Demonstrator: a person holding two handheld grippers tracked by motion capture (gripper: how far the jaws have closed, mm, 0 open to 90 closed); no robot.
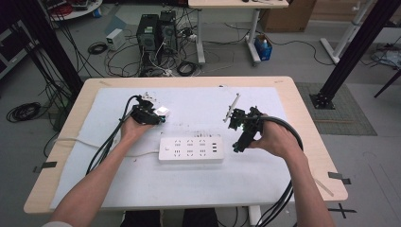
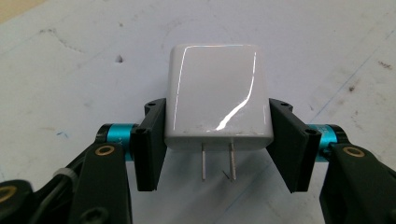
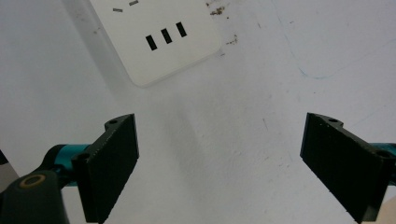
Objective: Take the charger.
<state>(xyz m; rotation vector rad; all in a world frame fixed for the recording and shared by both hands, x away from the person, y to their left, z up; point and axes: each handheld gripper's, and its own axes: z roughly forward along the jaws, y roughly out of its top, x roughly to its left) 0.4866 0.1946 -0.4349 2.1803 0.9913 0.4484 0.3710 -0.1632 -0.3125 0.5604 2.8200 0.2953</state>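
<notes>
While your left gripper (image 2: 217,149) pinches the white charger (image 2: 218,95) by its sides, prongs pointing back toward your hand, it sits over the white mat (image 1: 198,179) left of the power strip (image 1: 190,149). Your right gripper (image 3: 219,158) hangs spread wide, empty, just beside the strip's end.
</notes>
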